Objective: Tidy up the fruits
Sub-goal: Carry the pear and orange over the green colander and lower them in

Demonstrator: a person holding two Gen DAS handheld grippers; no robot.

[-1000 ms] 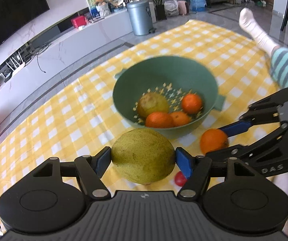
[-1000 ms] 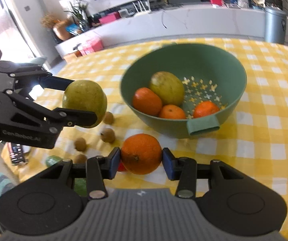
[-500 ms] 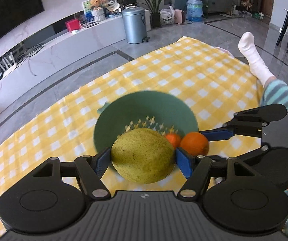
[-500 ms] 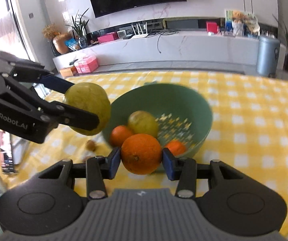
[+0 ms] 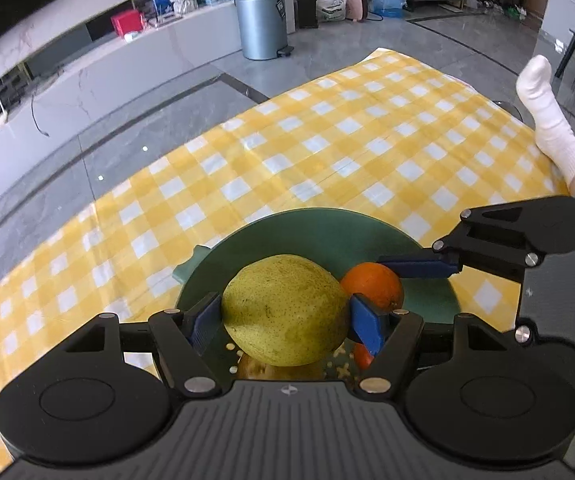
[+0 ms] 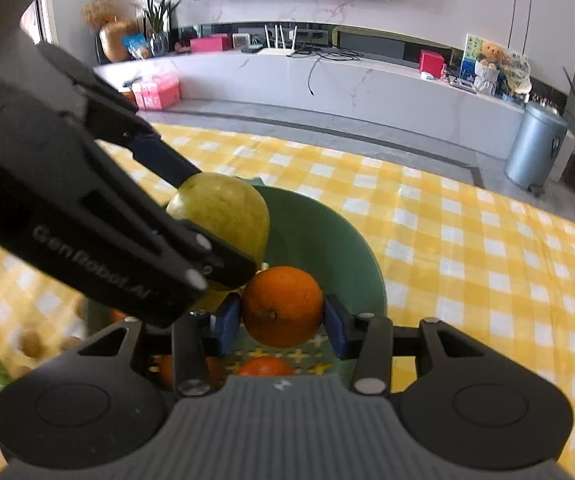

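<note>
Yellow-checked cloth covers the desk, a green bowl near its close edge. We note the left gripper over the bowl, its fingers clamped on a yellow-green pear. Just right of it, the right gripper grips an orange, also above the bowl. More oranges lie inside. Far right: a white sock.
</note>
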